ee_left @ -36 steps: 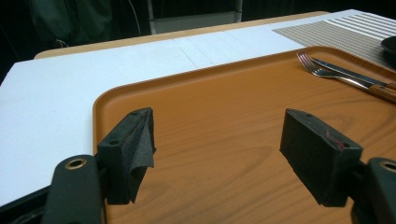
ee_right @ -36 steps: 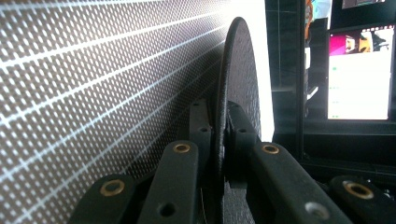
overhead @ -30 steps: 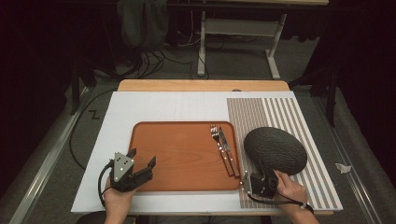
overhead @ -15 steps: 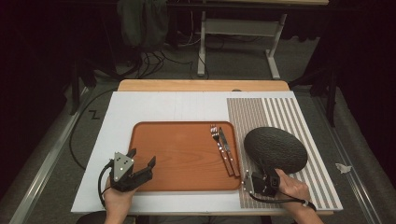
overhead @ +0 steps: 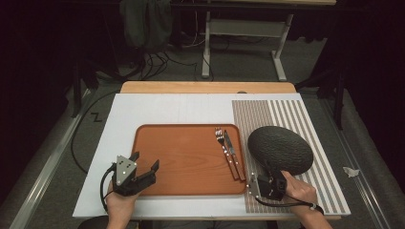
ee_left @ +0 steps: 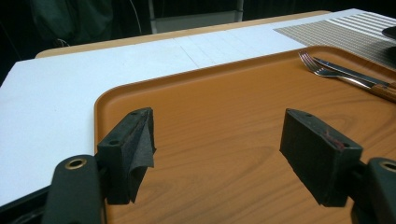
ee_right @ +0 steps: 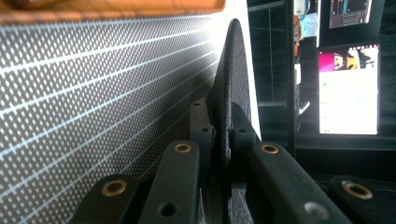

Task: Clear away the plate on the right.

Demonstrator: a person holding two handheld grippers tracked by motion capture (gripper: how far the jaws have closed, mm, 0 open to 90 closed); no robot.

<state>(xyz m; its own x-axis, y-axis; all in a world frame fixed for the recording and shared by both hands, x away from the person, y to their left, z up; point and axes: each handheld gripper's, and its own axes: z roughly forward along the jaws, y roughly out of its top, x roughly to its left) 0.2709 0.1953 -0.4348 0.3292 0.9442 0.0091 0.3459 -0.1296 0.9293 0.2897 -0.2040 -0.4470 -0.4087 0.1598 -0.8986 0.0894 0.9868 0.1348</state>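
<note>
Your right gripper (overhead: 267,179) is clenched on the near rim of the dark plate (overhead: 280,149), over the striped mat (overhead: 286,110). Your left gripper (overhead: 144,165) hangs released above the orange tray (overhead: 184,157). White surface (overhead: 157,109); dim room, cables on floor behind.

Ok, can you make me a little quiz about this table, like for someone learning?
1. True or false: the right tongs are clamped on the rim of the dark plate.
2. What lies on the orange tray: A) a cup, B) a fork and knife, C) a spoon?
3. Fill in: the left tongs are ____, with nothing between them.

Key: 1 true; 2 B; 3 open.
</note>
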